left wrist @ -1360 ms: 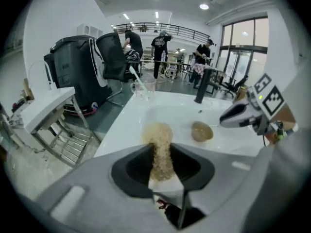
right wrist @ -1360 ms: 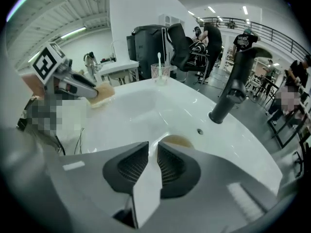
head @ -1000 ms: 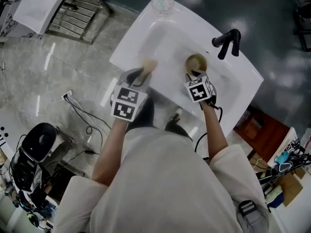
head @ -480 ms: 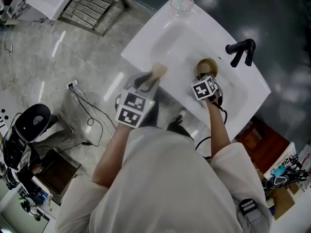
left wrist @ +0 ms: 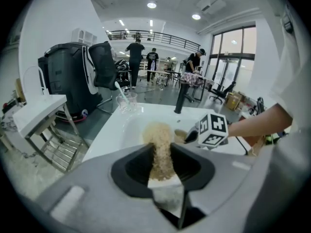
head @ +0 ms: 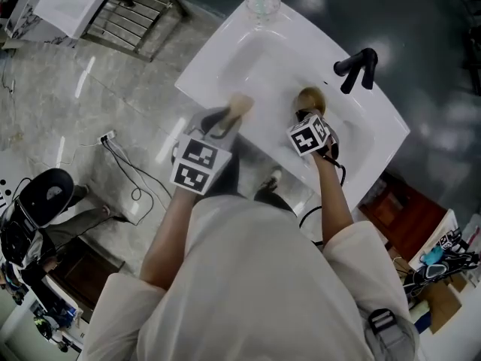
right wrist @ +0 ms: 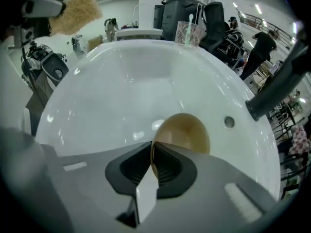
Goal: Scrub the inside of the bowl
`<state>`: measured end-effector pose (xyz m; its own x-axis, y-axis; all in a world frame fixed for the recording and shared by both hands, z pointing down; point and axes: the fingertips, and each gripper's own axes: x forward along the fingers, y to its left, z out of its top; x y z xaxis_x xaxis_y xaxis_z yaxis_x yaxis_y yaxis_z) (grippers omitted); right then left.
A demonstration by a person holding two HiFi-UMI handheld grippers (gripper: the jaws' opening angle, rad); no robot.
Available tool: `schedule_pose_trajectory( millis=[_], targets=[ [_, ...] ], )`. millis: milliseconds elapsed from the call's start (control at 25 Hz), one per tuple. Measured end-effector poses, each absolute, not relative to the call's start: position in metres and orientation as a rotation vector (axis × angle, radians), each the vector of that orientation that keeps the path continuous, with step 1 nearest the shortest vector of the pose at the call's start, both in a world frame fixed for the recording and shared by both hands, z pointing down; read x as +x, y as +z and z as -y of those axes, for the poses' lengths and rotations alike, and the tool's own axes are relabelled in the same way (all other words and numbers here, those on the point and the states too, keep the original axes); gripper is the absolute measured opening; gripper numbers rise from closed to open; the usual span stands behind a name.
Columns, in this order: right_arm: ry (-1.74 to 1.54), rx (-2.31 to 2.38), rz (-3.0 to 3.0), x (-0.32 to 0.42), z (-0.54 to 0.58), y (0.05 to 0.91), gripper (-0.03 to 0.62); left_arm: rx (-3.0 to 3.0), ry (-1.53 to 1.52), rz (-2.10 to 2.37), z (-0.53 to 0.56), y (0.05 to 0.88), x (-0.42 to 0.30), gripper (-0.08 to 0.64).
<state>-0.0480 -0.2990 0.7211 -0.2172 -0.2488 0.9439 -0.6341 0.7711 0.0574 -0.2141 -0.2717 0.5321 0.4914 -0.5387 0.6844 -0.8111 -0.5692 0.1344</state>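
A brown bowl (head: 309, 96) stands tilted on its edge in the white sink (head: 255, 59). My right gripper (head: 304, 114) is shut on its near rim; in the right gripper view the thin rim of the bowl (right wrist: 187, 132) is pinched between the jaws of the right gripper (right wrist: 152, 152). My left gripper (head: 228, 120) is shut on a tan fibrous scrubber (head: 240, 107), held over the sink's near left rim, apart from the bowl. In the left gripper view the scrubber (left wrist: 159, 142) sticks out beyond the left gripper (left wrist: 160, 152) toward the basin. The scrubber (right wrist: 77, 11) shows at upper left in the right gripper view.
A black faucet (head: 357, 66) rises at the sink's right side, close behind the bowl. A clear glass (head: 261, 2) with a straw stands on the far corner of the sink. A metal rack (head: 124, 13) and cables (head: 128, 179) lie on the floor to the left. People stand in the background.
The head view swung slightly and came back. Both grippers keep about the same places over the sink, the scrubber still left of the bowl.
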Motion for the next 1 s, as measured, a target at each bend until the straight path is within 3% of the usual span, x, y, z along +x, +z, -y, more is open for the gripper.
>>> schedule_pose_trajectory(
  millis=[680,1000],
  targets=[
    [1.147,0.723,2.653,-0.002,0.229,0.518,0.018,2.594,0.559,0.732,0.226,0.454,-0.053,0.107],
    [1.089,0.548,2.859,0.013,0.179,0.478,0.018,2.804,0.724,0.562,0.196,0.434,0.011,0.109]
  ],
)
